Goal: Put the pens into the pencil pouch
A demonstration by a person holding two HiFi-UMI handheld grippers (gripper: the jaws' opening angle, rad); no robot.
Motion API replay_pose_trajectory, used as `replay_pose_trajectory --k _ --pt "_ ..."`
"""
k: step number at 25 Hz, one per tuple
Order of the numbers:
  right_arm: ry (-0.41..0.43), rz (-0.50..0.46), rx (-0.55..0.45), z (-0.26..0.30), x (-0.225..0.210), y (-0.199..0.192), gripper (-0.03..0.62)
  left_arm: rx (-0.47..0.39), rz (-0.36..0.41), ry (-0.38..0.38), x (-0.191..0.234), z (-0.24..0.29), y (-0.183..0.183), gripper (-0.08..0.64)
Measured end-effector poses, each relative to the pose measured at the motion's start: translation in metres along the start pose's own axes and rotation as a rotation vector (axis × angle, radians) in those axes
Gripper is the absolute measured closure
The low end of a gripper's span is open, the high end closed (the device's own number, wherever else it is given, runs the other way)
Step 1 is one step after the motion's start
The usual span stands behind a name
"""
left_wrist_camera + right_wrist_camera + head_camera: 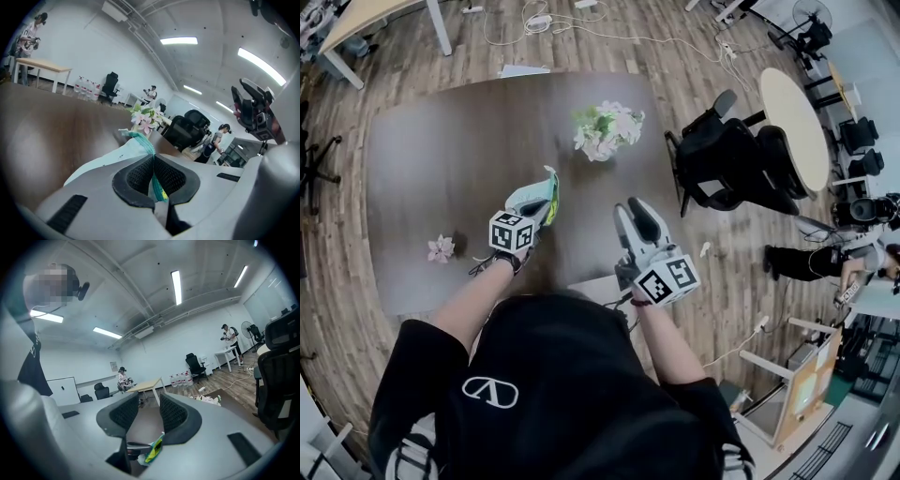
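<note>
Closest to the lens is the person's black shirt [553, 375], with both arms reaching out over the dark tabletop [441, 159]. Left tongs [153, 171] are clenched on the pencil pouch [119, 154], pinching its teal zipper edge so the pale bag is held out over the tabletop. Judging from that grip, the aim is to present the mouth steadily for loading. Right tongs [149, 414] stand about half apart with nothing between the pads. They are level and near the pouch, likely ready to fetch or feed a pen. A yellow-green scrap [154, 450] shows low beneath those pads. It may be a pen or part of the pouch, but the view is too poor to tell. No pen lies plainly loose in these views.
</note>
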State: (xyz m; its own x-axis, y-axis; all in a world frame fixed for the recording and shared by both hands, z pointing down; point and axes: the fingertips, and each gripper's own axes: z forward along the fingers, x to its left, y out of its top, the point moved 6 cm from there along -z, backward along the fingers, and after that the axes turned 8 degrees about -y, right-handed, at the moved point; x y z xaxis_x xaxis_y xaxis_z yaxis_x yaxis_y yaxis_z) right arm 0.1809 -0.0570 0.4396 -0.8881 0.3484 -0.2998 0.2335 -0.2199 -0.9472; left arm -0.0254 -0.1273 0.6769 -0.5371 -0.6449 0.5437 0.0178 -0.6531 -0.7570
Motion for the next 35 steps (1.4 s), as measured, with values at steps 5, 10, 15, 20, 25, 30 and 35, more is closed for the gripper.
replay_pose_trajectory --k 5,10,15,20,25,30,35 --pt "-0.016 -0.005 0.004 -0.009 -0.002 -0.002 0.453 0.081 0.012 -0.012 -0.003 0.032 -0.020 0.546" --pt "-0.035 -0.009 0.010 -0.015 -0.006 0.000 0.454 0.159 0.017 -0.023 -0.003 0.050 -0.037 0.546" --pt "-0.046 -0.008 0.006 -0.019 -0.012 -0.001 0.454 0.160 0.033 -0.043 -0.009 0.053 -0.039 0.543" --pt "-0.016 0.001 -0.001 -0.012 -0.004 -0.002 0.455 0.099 0.079 -0.047 -0.020 0.037 -0.017 0.544" --pt "0.033 -0.007 -0.002 0.003 0.007 -0.006 0.464 -0.075 0.159 -0.078 -0.045 -0.004 0.043 0.545" --pt "0.072 -0.021 -0.010 0.013 0.022 -0.006 0.513 -0.256 0.229 -0.094 -0.081 -0.062 0.102 0.545" --pt "0.093 -0.024 -0.010 0.015 0.029 -0.007 0.558 -0.386 0.273 -0.087 -0.111 -0.114 0.137 0.545"
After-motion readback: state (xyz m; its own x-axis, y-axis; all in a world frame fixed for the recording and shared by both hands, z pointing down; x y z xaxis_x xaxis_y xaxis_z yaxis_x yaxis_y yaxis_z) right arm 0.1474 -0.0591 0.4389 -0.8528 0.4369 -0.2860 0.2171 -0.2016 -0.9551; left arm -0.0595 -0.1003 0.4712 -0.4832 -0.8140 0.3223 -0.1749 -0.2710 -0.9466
